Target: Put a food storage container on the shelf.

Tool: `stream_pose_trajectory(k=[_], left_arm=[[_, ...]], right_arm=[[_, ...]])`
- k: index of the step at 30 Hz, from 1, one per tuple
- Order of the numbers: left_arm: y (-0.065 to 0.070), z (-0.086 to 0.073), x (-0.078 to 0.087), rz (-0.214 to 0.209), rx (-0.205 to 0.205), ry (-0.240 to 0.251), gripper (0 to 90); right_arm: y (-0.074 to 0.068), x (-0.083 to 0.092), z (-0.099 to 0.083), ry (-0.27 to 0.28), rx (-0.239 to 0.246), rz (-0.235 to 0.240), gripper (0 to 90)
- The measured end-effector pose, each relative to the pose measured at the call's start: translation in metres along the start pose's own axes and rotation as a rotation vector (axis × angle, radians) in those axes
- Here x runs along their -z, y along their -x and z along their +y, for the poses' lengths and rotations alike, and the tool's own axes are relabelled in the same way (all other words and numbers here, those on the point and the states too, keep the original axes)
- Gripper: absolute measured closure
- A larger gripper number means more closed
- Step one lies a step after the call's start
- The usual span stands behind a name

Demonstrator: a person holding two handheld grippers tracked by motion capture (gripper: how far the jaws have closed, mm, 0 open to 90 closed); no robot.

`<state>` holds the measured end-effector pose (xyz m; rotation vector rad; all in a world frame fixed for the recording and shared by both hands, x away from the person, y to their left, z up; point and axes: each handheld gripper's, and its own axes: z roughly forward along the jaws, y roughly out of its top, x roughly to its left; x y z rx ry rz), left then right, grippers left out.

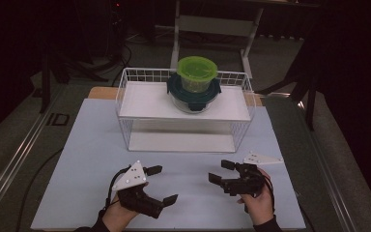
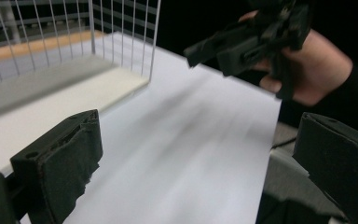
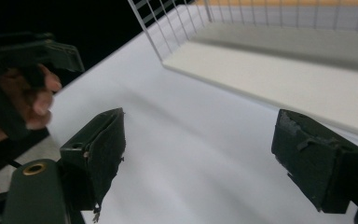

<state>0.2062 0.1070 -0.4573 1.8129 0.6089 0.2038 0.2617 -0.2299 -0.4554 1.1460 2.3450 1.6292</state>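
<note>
From the high view, both grippers sit low over the white mat (image 1: 96, 145) near the person's edge. The left gripper (image 1: 162, 184) has its jaws spread wide with nothing between them, and the grey plate on top tilts toward the rack. The right gripper (image 1: 222, 171) is spread too, also empty, jaws pointing toward the left one. The two are near each other but apart.

Behind them stands a white wire rack (image 1: 125, 96) with two shelves. On the top shelf sits a stack of containers: a clear tub with a dark green lid (image 1: 193, 92) and a smaller lime-green one (image 1: 196, 70) on top of it. The stack is well away from both grippers.

Left gripper view: its two black jaws stand far apart over the mat (image 2: 191, 154), with bare sheet between them. The rack's corner (image 2: 121, 42) is at upper left and the right gripper (image 2: 242, 44) shows up top in a hand (image 2: 317, 70).

Right gripper view: same deal, jaws wide and only mat (image 3: 182, 140) between. The rack's lower shelf (image 3: 284, 79) is ahead. At left is a blurry, dark shape, I think the left gripper (image 3: 37, 53) with fingers (image 3: 42, 102) around it.
</note>
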Motion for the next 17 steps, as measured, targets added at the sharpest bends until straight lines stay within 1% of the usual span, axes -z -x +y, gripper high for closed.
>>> stream_pose_trajectory(k=[1, 5, 6, 7, 10, 13, 16, 17], left_arm=[[0.001, -0.002, 0.0, 0.001, -0.001, -0.006, 1.0], [0.0, -0.014, -0.001, 0.007, 0.001, -0.015, 1.0], [-0.001, -0.016, -0.001, 0.004, 0.004, -0.017, 0.9], [-0.002, -0.018, -0.001, 0.006, 0.005, -0.016, 1.0], [-0.004, -0.022, 0.0, 0.026, -0.018, -0.013, 1.0], [-0.008, -0.028, 0.0, 0.029, -0.005, -0.009, 1.0], [-0.013, -0.034, -0.002, 0.04, 0.005, -0.029, 1.0], [-0.014, -0.035, -0.002, 0.039, 0.01, -0.029, 1.0]], right_arm=[[0.001, 0.001, -0.004, -0.003, 0.001, -0.012, 17.0], [0.007, 0.003, -0.017, -0.008, -0.013, -0.025, 17.0], [0.008, 0.004, -0.02, -0.014, -0.021, -0.028, 17.0], [0.01, 0.005, -0.023, -0.02, -0.024, -0.042, 17.1], [0.014, 0.007, -0.029, -0.024, -0.027, -0.062, 17.0], [0.019, 0.009, -0.033, -0.019, -0.034, -0.074, 17.0], [0.023, 0.01, -0.035, -0.014, -0.043, -0.082, 17.1], [0.023, 0.01, -0.035, -0.011, -0.042, -0.081, 17.0]])
